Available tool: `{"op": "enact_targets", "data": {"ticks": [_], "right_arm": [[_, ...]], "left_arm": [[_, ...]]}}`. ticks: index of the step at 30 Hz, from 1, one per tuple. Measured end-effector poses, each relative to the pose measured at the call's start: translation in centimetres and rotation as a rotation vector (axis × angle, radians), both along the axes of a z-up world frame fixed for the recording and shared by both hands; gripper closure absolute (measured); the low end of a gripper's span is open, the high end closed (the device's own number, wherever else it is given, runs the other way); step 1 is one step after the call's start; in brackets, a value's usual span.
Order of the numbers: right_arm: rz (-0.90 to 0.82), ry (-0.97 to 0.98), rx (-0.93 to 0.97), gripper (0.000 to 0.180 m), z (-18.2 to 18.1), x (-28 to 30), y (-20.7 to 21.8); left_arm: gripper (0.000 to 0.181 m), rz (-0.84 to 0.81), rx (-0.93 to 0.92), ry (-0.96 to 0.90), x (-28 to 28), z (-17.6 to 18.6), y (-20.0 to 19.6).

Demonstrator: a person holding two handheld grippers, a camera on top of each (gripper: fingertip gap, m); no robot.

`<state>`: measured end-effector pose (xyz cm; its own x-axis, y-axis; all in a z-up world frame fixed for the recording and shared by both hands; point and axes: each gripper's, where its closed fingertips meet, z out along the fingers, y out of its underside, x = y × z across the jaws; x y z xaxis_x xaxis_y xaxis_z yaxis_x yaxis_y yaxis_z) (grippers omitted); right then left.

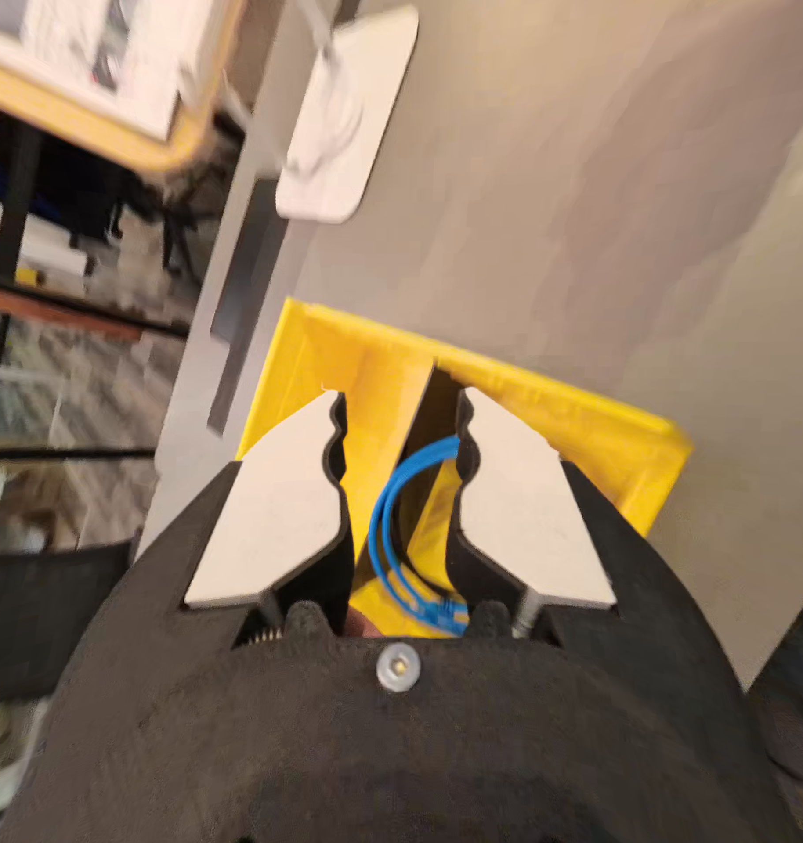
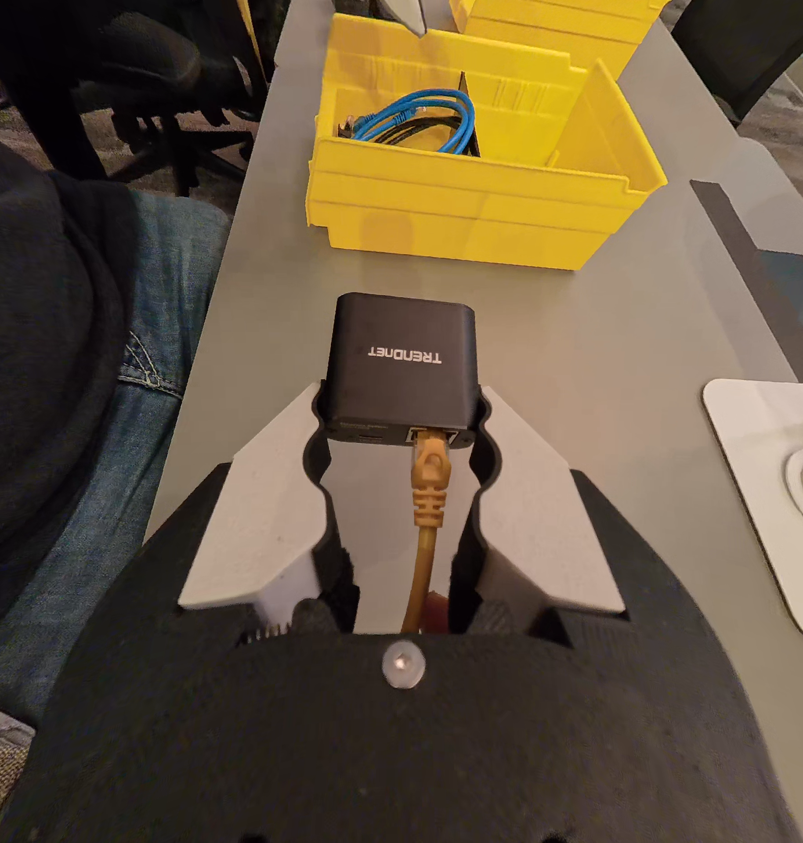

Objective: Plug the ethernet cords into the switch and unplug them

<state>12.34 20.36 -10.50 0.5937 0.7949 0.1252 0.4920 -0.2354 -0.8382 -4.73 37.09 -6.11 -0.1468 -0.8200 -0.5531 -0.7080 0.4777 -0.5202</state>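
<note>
A black switch (image 2: 402, 346) lies on the grey table (image 2: 596, 342). My right gripper (image 2: 399, 401) is shut on the switch's near end, one finger on each side. An orange ethernet cord (image 2: 429, 483) is plugged into a port on its near face and runs back between my fingers. A yellow bin (image 2: 459, 182) behind the switch holds coiled blue cords (image 2: 418, 114) and black cords (image 2: 418, 134). My left gripper (image 1: 402, 401) is open and empty above that bin (image 1: 573, 424), over the blue cords (image 1: 390, 502). One of its fingertips (image 2: 413, 18) shows above the bin in the right wrist view.
A second yellow bin (image 2: 550, 23) stands behind the first. A white pad (image 2: 765, 456) lies on the table at right and also shows in the left wrist view (image 1: 345, 118). A person's jeans-clad leg (image 2: 116, 365) sits at the table's left edge. Office chairs (image 2: 162, 91) stand beyond. About 25 centimetres separates my left fingertips from my right.
</note>
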Motion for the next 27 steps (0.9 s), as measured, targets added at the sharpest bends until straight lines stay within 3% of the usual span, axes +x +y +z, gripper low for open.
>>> {"op": "enact_targets", "data": {"ticks": [1,5,11,20,23,27], "right_arm": [[-0.007,-0.006,-0.005,0.119,-0.3,0.1,0.0],[-0.025,-0.016,-0.018,0.119,-0.9,0.5,-0.3],[-0.045,-0.017,-0.029,0.119,-1.6,0.9,-0.4],[-0.042,-0.013,-0.025,0.119,-2.0,0.4,-0.2],[-0.045,-0.007,-0.018,0.119,-1.8,0.5,-0.2],[-0.053,-0.002,-0.014,0.119,-1.7,0.9,-0.2]], "left_arm": [[0.135,0.04,0.03,0.056,-1.4,-1.2,1.1],[0.142,0.161,-0.001,0.142,-5.8,-4.6,3.8],[0.142,0.273,0.02,0.214,-9.1,-6.9,5.6],[0.136,0.549,-0.034,0.438,-10.8,-12.0,9.5],[0.159,0.579,-0.009,0.49,-10.8,-12.7,10.6],[0.168,0.593,-0.04,0.379,-10.1,-11.1,10.9]]}}
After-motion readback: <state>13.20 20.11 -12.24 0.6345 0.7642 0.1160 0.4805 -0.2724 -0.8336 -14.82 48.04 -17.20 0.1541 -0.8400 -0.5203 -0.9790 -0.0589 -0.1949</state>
